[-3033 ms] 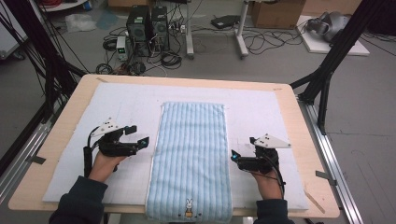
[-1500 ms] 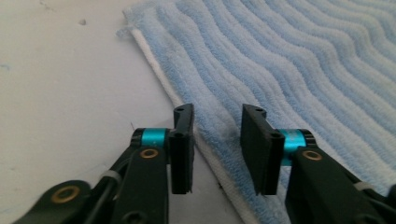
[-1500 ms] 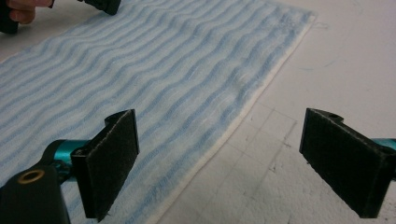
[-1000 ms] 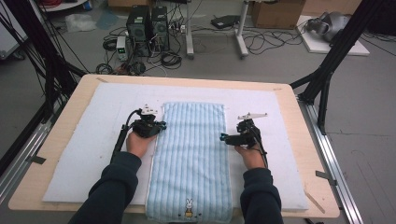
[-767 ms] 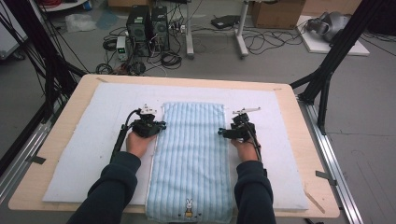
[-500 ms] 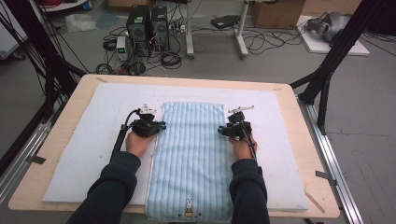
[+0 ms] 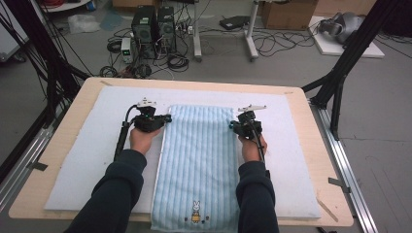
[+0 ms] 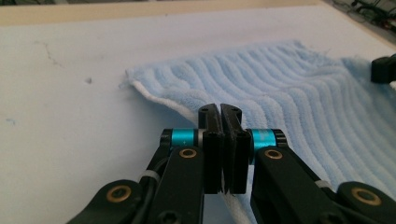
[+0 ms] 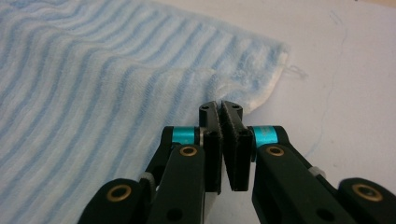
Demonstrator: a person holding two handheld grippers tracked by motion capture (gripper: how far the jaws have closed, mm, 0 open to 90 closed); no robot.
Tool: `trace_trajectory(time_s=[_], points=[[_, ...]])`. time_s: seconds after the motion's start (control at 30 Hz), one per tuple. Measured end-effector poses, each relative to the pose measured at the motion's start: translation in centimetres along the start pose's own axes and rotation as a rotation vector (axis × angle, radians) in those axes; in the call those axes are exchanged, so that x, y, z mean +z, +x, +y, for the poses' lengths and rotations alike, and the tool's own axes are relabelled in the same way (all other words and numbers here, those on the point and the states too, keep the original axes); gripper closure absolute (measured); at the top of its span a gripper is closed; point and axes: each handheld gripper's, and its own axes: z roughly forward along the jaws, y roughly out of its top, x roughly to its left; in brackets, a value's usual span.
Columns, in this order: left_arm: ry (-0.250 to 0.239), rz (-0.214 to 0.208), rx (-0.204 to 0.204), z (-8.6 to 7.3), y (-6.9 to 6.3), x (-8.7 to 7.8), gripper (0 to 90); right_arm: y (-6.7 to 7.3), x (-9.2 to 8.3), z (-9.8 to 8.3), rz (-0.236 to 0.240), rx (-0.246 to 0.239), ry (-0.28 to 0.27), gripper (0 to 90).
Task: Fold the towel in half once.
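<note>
A light blue striped towel [image 7: 197, 160] with a small rabbit motif at its near end lies lengthwise on the white mat [image 7: 87, 155]. My left gripper [image 7: 167, 118] is at the towel's left edge near the far corner. In the left gripper view its jaws [image 8: 220, 109] are shut on the white hem of the towel [image 8: 289, 93]. My right gripper [image 7: 231, 125] is at the right edge near the far corner. Its jaws [image 9: 220, 106] have just been closing and now pinch the slightly raised edge of the towel [image 9: 93, 70].
The mat covers a wooden table [image 7: 58, 145] with bare mat on both sides of the towel. Black frame posts [image 7: 340, 73] stand at the table's sides. Computers [image 7: 150, 24] and cables lie on the floor beyond the far edge.
Both hands have gone from beside the towel's middle to its far corners. The right gripper has slid left onto the towel's edge and shut on it. The left gripper stays shut.
</note>
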Motion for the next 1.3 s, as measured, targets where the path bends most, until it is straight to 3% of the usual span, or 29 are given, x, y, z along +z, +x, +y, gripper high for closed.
trace_trajectory(time_s=[0.13,0.4,0.7,0.93,1.1,1.3], points=[[0.004,-0.03,0.007,0.0,0.1,-0.6,87.1,0.0,-0.7,-0.3,0.03,-0.001,-0.024,87.0],[-0.052,-0.066,0.045,-0.6,-1.0,-3.0,86.9,0.5,-3.3,-1.2,0.113,-0.012,-0.085,87.0],[-0.084,-0.127,0.065,-2.7,-2.2,-5.4,86.8,1.4,-5.6,-3.2,0.167,-0.039,-0.098,87.0],[-0.05,-0.169,0.13,-5.2,-3.4,-7.2,86.4,2.5,-7.0,-5.7,0.206,-0.054,-0.089,86.9],[-0.028,-0.183,0.15,-6.9,-4.0,-7.9,86.4,3.2,-7.9,-7.2,0.232,-0.048,-0.072,86.9],[0.001,-0.193,0.161,-8.0,-4.3,-7.9,86.1,3.3,-8.2,-8.7,0.22,-0.051,-0.048,86.3]])
